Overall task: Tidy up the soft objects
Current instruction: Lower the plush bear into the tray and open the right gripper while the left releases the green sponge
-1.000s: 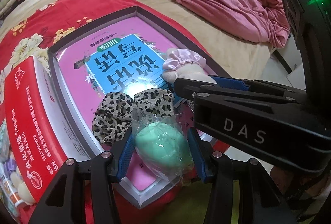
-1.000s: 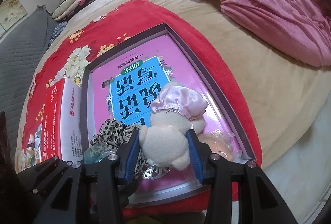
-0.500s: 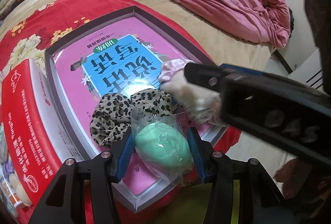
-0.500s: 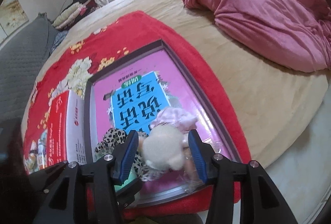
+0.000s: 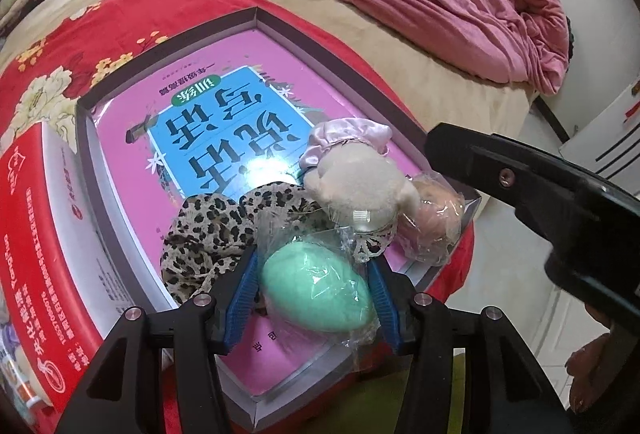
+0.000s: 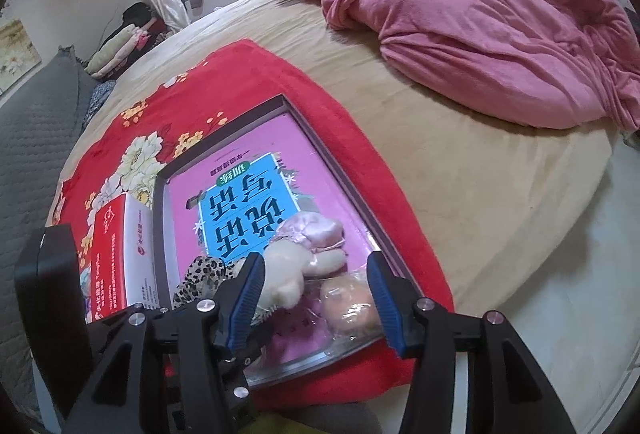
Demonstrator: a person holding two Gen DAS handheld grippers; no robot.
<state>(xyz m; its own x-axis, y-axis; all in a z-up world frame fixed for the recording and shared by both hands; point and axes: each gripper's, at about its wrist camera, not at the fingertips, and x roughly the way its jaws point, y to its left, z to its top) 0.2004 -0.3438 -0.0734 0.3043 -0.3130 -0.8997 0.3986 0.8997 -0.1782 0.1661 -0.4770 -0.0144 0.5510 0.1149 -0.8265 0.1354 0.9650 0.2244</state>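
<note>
The green sponge egg (image 5: 316, 286), wrapped in a clear plastic bag, sits at the near end of the shallow gray tray (image 5: 256, 13), over the pink book cover. The left gripper (image 5: 312, 286) has its two blue fingers on both sides of the egg; the gap matches the egg's width, so it seems to be gripping it, with the loose plastic bunched around.

Just behind the egg lies the leopard scrunchie (image 5: 208, 230), touching the bag. The small plush toy (image 5: 356, 181) with a pink satin cap leans against the egg's far side, and a peach-colored sponge (image 5: 432, 213) in its own bag lies beside the toy, near the tray's right wall.

A likely problem: the plastic is slippery, so the egg may slide out when lifted. The bag also touches the toy and the scrunchie, so one of them may be dragged along or pushed over the low edge.

The right gripper (image 6: 316, 294) is wide open and holds nothing. It hovers above the near end of the tray, and the toy and the peach sponge are seen between its fingers. A red box (image 5: 36, 254) stands just left of the tray, on the red floral blanket (image 5: 120, 5).
</note>
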